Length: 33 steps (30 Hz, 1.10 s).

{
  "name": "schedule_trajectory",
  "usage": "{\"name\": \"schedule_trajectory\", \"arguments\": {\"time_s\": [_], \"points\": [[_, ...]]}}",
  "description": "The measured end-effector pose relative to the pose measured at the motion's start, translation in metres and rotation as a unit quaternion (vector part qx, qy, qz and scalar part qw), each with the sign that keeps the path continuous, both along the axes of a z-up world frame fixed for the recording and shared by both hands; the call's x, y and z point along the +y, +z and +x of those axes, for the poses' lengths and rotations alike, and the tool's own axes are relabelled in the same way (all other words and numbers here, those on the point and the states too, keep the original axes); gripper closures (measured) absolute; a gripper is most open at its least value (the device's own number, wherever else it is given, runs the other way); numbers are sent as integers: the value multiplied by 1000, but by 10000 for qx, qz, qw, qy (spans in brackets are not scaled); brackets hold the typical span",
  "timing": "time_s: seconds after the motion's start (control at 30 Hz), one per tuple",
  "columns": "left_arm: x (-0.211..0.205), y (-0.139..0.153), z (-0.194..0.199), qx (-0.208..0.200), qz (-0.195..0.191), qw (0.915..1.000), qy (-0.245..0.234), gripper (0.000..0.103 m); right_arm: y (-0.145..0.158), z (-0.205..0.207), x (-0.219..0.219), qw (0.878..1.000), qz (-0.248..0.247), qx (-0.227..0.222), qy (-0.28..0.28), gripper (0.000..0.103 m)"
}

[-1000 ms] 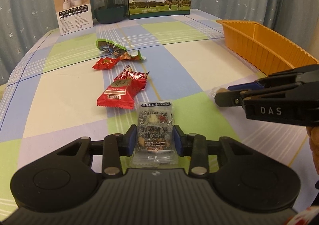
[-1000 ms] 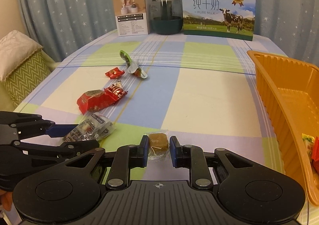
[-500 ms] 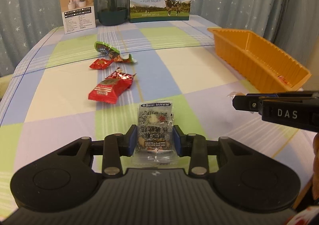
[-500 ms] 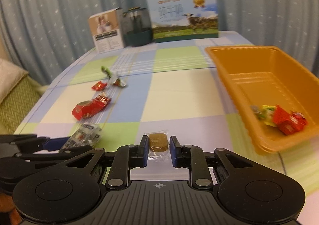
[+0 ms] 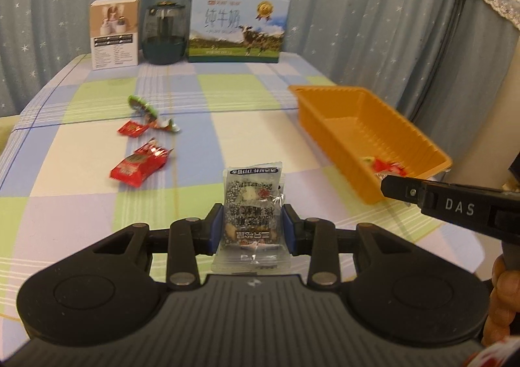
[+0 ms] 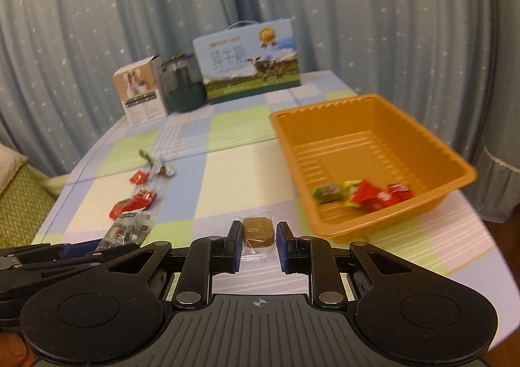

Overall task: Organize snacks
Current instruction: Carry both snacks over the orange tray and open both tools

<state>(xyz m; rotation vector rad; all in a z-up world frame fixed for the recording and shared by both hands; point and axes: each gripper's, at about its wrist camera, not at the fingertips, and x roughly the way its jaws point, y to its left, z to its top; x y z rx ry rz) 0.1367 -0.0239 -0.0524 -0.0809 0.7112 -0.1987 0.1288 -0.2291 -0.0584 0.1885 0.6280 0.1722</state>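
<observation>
My left gripper (image 5: 253, 230) is shut on a clear packet of nut-and-seed bar (image 5: 252, 204), held upright above the checked tablecloth. My right gripper (image 6: 259, 245) is shut on a small brown cube in clear wrap (image 6: 258, 232). An orange tray (image 6: 383, 126) stands on the right of the table, just beyond the right gripper, with several wrapped snacks (image 6: 367, 194) at its near end. The same orange tray (image 5: 399, 120) shows right of the left gripper. Loose on the cloth at the left lie red packets (image 5: 138, 165), a small red wrapper (image 5: 131, 129) and a green wrapper (image 5: 143, 105).
At the table's far edge stand a small white box (image 5: 115, 32), a dark glass jar (image 5: 165, 33) and a blue milk carton (image 5: 237, 30). Starred blue curtains hang behind. A green zigzag cushion (image 6: 19, 198) lies off the table's left side. A hand (image 5: 502, 302) grips the right tool.
Both grippers have risen off the table with their snacks and swung right, so the orange tray and its contents now show fully. The loose red packets have dropped back to the left.
</observation>
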Motion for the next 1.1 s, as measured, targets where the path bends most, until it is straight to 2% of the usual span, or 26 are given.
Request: {"name": "schedule_trajectory", "arguments": {"time_s": [0.3, 0.87, 1.1], "points": [[-37, 24, 5, -139, -78, 9992, -366, 69, 27, -11, -39, 9989, -128, -98, -431, 80], [-90, 38, 43, -164, -14, 9939, -1092, 69, 33, 8, -88, 9952, -126, -160, -952, 80], [-111, 40, 65, -204, -59, 9917, -1264, 69, 36, 25, -99, 9951, -140, -174, -959, 80]]}}
